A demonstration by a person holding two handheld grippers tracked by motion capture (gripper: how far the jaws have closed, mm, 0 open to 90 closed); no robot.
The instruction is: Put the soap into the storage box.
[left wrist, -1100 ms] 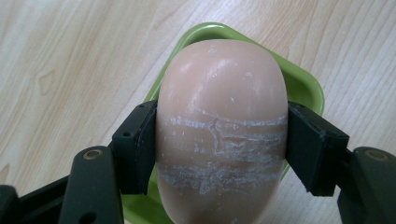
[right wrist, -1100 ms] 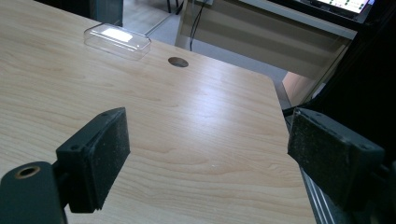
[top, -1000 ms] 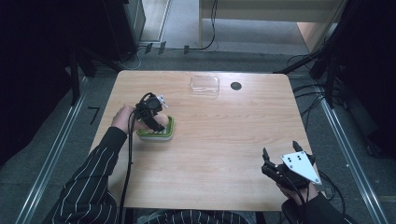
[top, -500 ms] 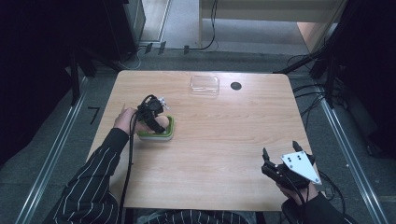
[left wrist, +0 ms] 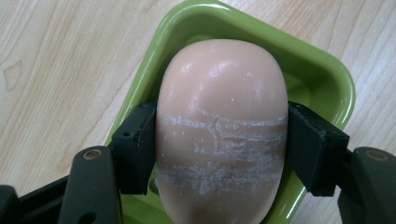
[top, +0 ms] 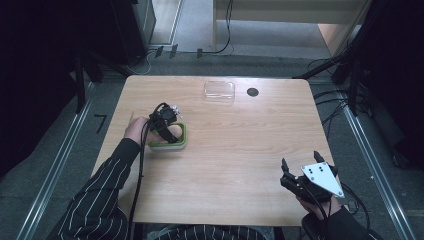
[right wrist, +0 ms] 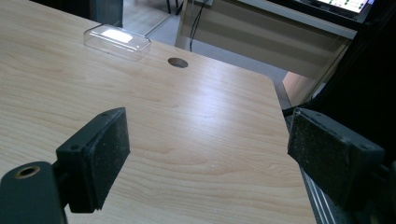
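The work surface is a light wooden table (top: 240, 150) with rounded corners, standing on grey flooring with metal rails along both sides and dark equipment and loose cables behind it. A round black grommet hole (top: 253, 92) sits near the far edge.

The green tray (top: 181, 142) serves as the landmark. It stands on the left half of the table, well short of the far edge. The person's left forearm, in a dark pinstriped sleeve (top: 107, 185), reaches in from the near left corner to the tray, and the left gripper (top: 167, 131) is lowered over it with its cable trailing back along the arm. In the left gripper view both black jaws press against the two sides of a peach-coloured soap bar (left wrist: 222, 130), which is held above the tray's hollow; whitish scuff bands cross the bar's middle.

The right gripper (top: 300, 167), with its grey three-cornered plate uppermost, is held at the near right corner, well apart from the tray. Its jaws stand wide apart with nothing between them.

A clear plastic lid (top: 219, 92) lies beyond the tray and to its right, just beside the grommet hole.
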